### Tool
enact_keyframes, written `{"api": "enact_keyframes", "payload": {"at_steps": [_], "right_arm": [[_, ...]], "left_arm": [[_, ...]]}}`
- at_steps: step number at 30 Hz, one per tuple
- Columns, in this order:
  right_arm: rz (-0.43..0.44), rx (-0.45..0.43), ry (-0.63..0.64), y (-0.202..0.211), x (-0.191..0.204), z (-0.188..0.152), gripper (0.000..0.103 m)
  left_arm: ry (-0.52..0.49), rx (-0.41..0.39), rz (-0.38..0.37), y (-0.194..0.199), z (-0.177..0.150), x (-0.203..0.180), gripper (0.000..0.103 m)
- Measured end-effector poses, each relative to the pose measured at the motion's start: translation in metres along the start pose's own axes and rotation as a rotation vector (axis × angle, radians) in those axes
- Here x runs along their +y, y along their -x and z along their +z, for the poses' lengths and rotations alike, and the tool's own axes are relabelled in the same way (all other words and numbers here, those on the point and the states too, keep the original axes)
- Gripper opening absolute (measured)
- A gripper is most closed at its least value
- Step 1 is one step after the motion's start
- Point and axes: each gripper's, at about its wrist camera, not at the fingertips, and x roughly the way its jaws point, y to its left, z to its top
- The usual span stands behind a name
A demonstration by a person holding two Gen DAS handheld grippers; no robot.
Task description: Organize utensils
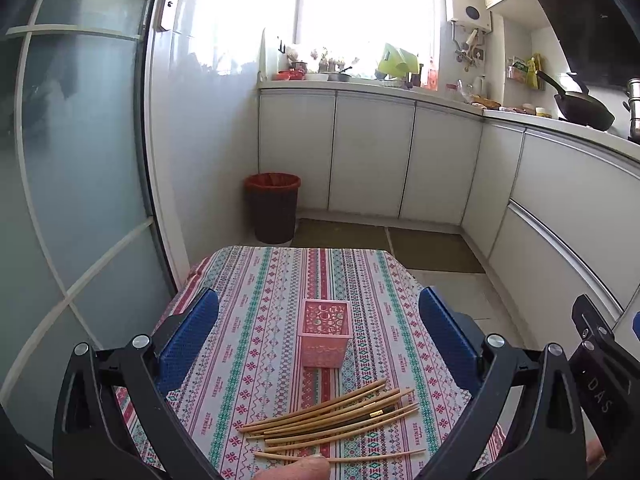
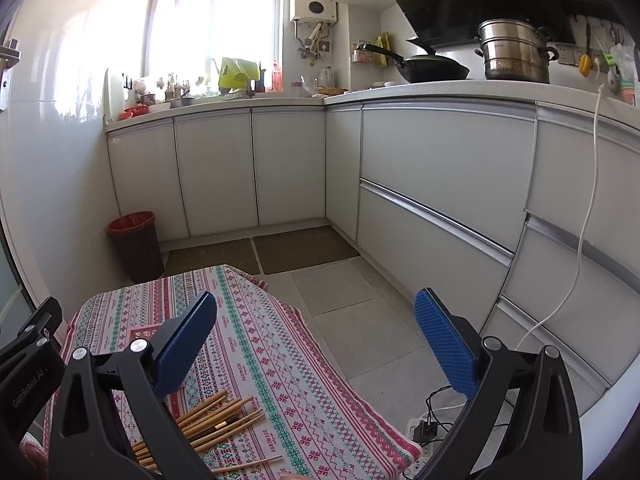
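Note:
A pile of several bamboo chopsticks [image 1: 332, 420] lies on the patterned tablecloth [image 1: 272, 288], with one dark chopstick among them. A pink perforated square holder [image 1: 325, 336] stands upright just beyond the pile. My left gripper [image 1: 320, 332] is open and empty, held above the table with the holder between its blue pads [image 1: 188, 336]. My right gripper [image 2: 316, 344] is open and empty, over the table's right edge; the chopsticks [image 2: 216, 424] show beside its left finger. The holder is mostly hidden in the right wrist view.
A red-lined bin [image 1: 273, 206] stands on the floor beyond the table. White cabinets [image 2: 436, 200] run along the back and right. A power strip with cables [image 2: 428, 428] lies on the floor to the table's right. A fingertip [image 1: 296, 470] shows at the bottom edge.

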Motion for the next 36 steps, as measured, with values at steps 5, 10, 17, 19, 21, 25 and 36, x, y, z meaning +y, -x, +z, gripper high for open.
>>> {"api": "enact_keyframes", "payload": {"at_steps": [5,10,17,19,21,25,36], "right_arm": [[0.000,0.001,0.001,-0.0002,-0.0003,-0.0004,0.097],[-0.002,0.004,-0.004,-0.0008,-0.0004,-0.0013,0.097],[-0.005,0.007,-0.011,-0.0017,-0.0015,-0.0021,0.097],[-0.004,0.007,-0.010,-0.0016,-0.0015,-0.0021,0.097],[-0.005,0.007,-0.008,-0.0019,-0.0016,-0.0020,0.097],[-0.004,0.007,-0.008,-0.0017,-0.0013,-0.0023,0.097],[-0.006,0.009,-0.009,-0.0019,-0.0014,-0.0025,0.097]], "left_arm": [[0.000,0.001,0.000,0.0004,0.0009,0.0010,0.096],[0.001,0.001,0.000,0.0004,0.0008,0.0010,0.096],[-0.002,0.003,0.000,0.0006,0.0006,0.0006,0.096],[-0.002,0.003,0.000,0.0006,0.0008,0.0006,0.096],[0.000,0.003,0.000,0.0001,0.0007,0.0009,0.096],[-0.001,0.004,0.001,-0.0008,0.0005,0.0018,0.096],[-0.002,0.006,0.001,-0.0011,-0.0005,0.0027,0.096]]}}
